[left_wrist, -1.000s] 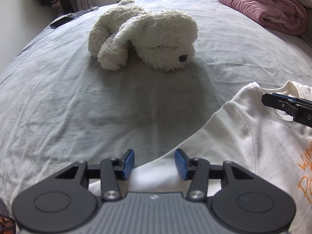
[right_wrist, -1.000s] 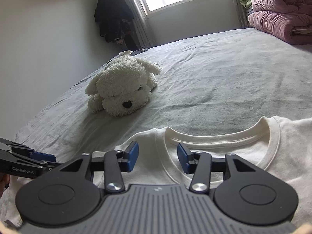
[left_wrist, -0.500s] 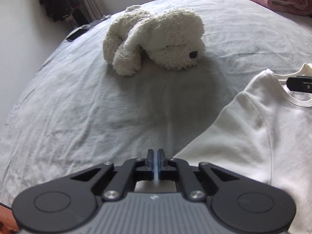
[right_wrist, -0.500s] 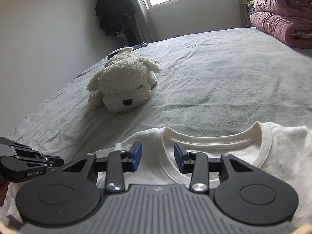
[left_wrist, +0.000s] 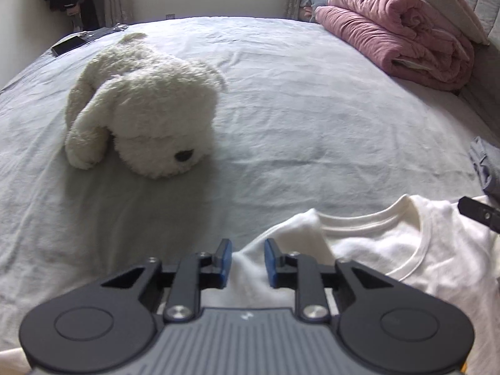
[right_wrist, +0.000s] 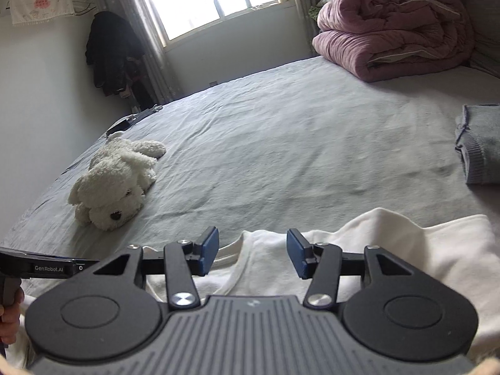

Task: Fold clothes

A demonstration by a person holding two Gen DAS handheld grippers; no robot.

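Note:
A cream T-shirt (left_wrist: 437, 250) lies flat on the grey bed sheet (left_wrist: 312, 125), collar facing away. Its left sleeve is bunched over the shoulder beside the collar. My left gripper (left_wrist: 247, 262) hovers over that bunched cloth; its jaws are opening, with white fabric showing in the gap and the pads not pressing it. My right gripper (right_wrist: 253, 253) sits over the T-shirt (right_wrist: 406, 250) at the collar's right side, its jaws opening wider with nothing gripped. In the right wrist view the left gripper (right_wrist: 47, 267) shows at the left edge, held by a hand (right_wrist: 9, 312).
A white plush dog (left_wrist: 140, 118) lies on the sheet beyond the shirt, to the left. A rolled pink duvet (left_wrist: 400, 34) is stacked at the far right. A folded grey garment (right_wrist: 478, 143) rests at the right edge. A dark flat object (left_wrist: 67, 45) lies at the far left corner.
The left gripper shut on the sleeve edge, carried it right toward the collar, and its jaws have parted again. The right gripper moved right along the collar and opened wider.

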